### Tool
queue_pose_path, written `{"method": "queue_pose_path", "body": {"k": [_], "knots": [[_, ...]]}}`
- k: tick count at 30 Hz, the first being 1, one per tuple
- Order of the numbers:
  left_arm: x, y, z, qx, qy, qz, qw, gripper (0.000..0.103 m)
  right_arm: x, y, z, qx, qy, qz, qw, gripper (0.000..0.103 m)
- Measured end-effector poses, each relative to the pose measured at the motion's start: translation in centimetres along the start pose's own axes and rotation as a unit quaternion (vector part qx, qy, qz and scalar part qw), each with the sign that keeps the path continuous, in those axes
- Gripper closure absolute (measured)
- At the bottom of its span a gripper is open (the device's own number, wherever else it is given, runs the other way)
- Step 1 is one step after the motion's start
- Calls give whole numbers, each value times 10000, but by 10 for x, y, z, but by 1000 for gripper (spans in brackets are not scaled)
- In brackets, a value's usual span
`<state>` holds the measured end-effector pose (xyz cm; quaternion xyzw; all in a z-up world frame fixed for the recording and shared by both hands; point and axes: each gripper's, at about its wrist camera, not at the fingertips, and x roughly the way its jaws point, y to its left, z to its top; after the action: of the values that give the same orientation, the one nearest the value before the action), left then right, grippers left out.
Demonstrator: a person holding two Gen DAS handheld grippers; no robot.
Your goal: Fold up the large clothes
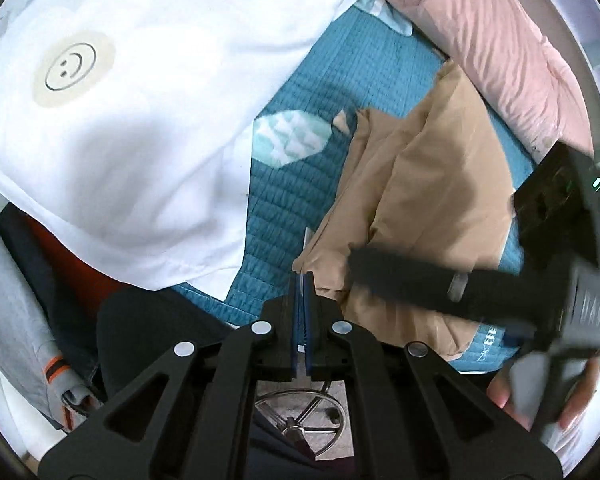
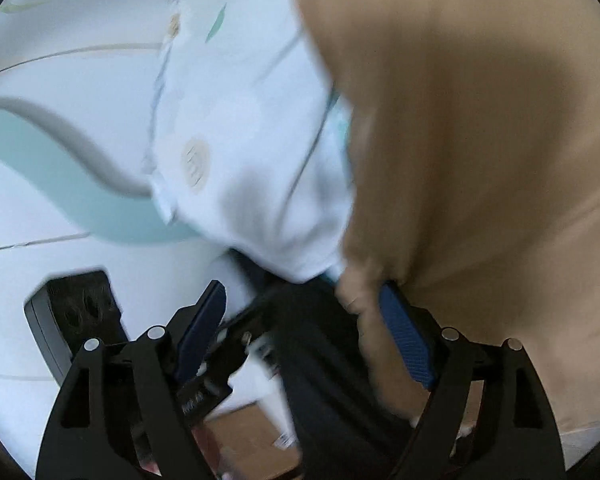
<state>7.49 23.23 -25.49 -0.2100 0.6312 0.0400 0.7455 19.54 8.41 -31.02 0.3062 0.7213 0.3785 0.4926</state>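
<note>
A tan garment (image 1: pixel 428 200) lies bunched and partly folded on a teal quilted bed cover (image 1: pixel 324 80). My left gripper (image 1: pixel 303 276) is shut, its blue pads pinching the garment's near corner. My right gripper (image 1: pixel 420 276) reaches in from the right over the garment's near edge, blurred. In the right wrist view the tan garment (image 2: pixel 480 140) fills the right side. My right gripper (image 2: pixel 304 292) is open, with a fold of tan cloth against its right blue pad (image 2: pixel 408 344).
A white duvet with a smiley print (image 1: pixel 112 120) lies left of the garment; it shows in the right wrist view (image 2: pixel 240 140) too. A pink quilt (image 1: pixel 500 40) lies at the back right. Dark and grey clothes (image 1: pixel 32 280) hang at the bed's left edge.
</note>
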Motion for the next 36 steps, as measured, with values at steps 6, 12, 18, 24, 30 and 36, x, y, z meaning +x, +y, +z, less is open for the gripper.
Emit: {"method": "queue_pose_path", "body": {"k": [6,12,18,24,30,36], "knots": [[-4,-16,-2,207,-96,24,9997,101,-42,33,-19,-663,-887,-638,9918,28],[9,-61,4,709,-50,-364,9968,101,-123,40,-54,-1032,-2166,-1879,9524,59],[55,-99,15,1177,398,-500,9910,101,-134,-6,-74,-685,-2091,-2564,9412,90],[117,-77,30,1218,877,358,9880,101,-94,-45,-67,-288,-1597,-2750,9476,92],[143,-77,28,1436,719,661,9848,101,-38,-76,-42,-301,-1332,-3260,9354,95],[136,-80,33,1387,723,617,9858,101,-43,-68,-34,-182,-1280,-3254,9367,95]]}}
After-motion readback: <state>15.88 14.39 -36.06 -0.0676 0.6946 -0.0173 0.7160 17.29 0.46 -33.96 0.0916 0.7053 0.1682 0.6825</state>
